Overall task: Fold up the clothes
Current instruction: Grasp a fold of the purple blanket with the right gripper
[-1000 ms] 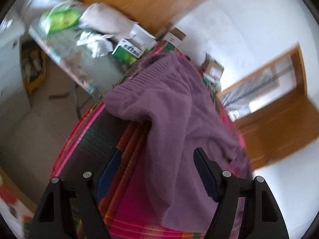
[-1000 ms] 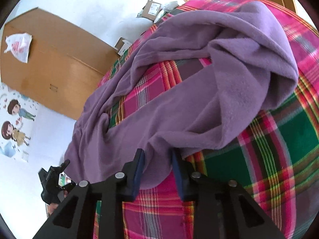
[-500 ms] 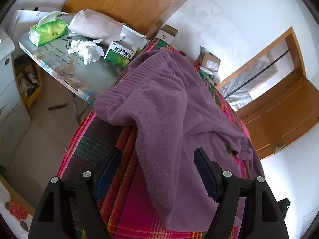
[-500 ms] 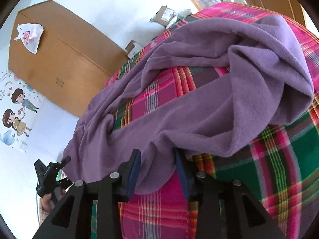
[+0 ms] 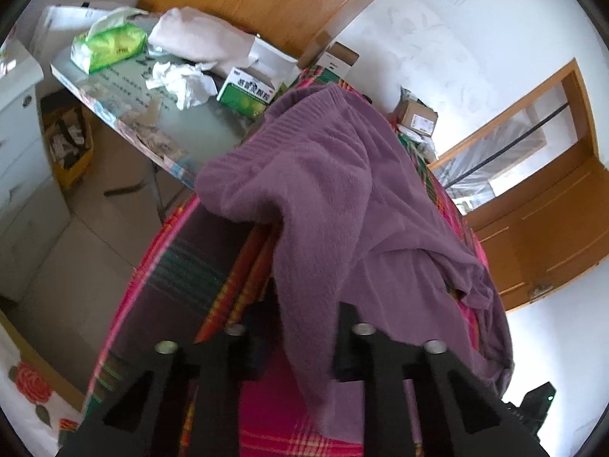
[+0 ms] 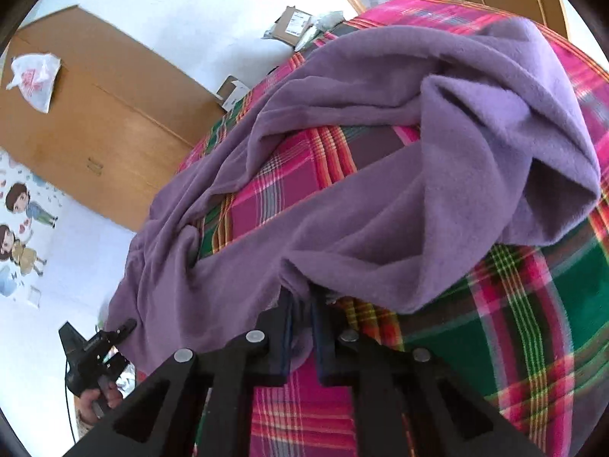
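A purple knit sweater (image 5: 342,190) lies crumpled across a bed with a pink and green plaid cover (image 5: 182,266). My left gripper (image 5: 304,304) has its fingers drawn in on a hanging fold of the sweater near the ribbed hem end. In the right wrist view the sweater (image 6: 418,190) spreads over the plaid cover (image 6: 533,304), bunched at the right. There my right gripper (image 6: 302,297) is shut on the sweater's near edge, which is pinched between its blue pads. The left gripper (image 6: 95,346), held by a hand, shows at the far left.
A side table (image 5: 179,129) beside the bed holds a green tissue pack (image 5: 110,43), crumpled paper and a green box (image 5: 247,91). A wooden wardrobe (image 6: 95,122) stands behind. Cardboard boxes (image 5: 416,118) sit past the bed's far end, near a wooden door (image 5: 552,228).
The left gripper's fingers have gone from wide open to closed in on the sweater fold. The right gripper's fingers have narrowed and now pinch the sweater's edge.
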`<state>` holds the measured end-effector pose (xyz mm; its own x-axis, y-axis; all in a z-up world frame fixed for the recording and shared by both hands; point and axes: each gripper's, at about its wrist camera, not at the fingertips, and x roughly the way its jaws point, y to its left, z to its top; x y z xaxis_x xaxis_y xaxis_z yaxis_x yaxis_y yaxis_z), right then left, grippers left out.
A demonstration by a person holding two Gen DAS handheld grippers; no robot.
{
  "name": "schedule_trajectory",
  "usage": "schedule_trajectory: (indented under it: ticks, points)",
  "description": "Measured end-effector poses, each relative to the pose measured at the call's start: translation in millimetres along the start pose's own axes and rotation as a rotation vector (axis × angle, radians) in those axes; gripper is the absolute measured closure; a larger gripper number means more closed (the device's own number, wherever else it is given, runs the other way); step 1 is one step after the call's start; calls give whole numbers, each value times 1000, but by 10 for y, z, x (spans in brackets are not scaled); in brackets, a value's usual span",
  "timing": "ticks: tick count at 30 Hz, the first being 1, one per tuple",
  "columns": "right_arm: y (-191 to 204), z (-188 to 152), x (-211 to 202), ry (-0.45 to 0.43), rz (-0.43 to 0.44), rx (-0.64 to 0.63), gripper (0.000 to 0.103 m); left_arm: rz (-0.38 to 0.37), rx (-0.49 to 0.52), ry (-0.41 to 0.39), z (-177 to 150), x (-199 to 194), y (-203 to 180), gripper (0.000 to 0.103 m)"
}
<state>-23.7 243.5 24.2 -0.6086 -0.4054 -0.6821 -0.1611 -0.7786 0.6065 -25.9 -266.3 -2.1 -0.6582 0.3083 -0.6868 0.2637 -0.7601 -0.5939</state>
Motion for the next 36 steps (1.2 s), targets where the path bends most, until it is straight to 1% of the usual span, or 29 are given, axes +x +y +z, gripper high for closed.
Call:
schedule_trajectory:
  ticks: [2,5,12,17,18,19,20,21,23,25,31,34,36]
  points:
    - [-10,-33,-45,-9,10,-9,95,-5,9,-8,-28,-24,-34,93]
    - [-54,-80,-163,-24,27,-34,96,-20,30,-27,-64,-108,-94,96]
    - [-82,-146,-604,-120,27,-101,97,-55,58,-64,-184,-377,-181,97]
    - [-123,-171,-847,-154,31,-119,97,-60,50,-50,-278,-407,-182,97]
    - [-135,-176,-877,-155,30,-121,97,-55,37,-49,-282,-389,-168,95]
    - [-162,-166,-899,-155,26,-120,97,-50,23,-48,-285,-372,-154,84]
    - [-180,-167,-898,-156,23,-114,97,-43,2,-47,-284,-357,-133,70]
    - [-200,-168,-903,-155,23,-106,97,-38,-27,-46,-281,-346,-104,64]
    - [-250,-186,-940,-153,27,-92,97,-40,-81,-40,-276,-323,-45,46]
    - [-294,-204,-969,-150,27,-85,97,-43,-112,-31,-263,-288,-8,38]
    - [-344,-178,-924,-150,16,-86,97,-63,-199,-25,-110,-139,15,38]
    - [-384,-174,-915,-150,-4,-95,97,-74,-215,-12,-19,-32,-27,40]
    - [-417,-166,-902,-147,-5,-87,97,-78,-217,-7,22,17,-52,49]
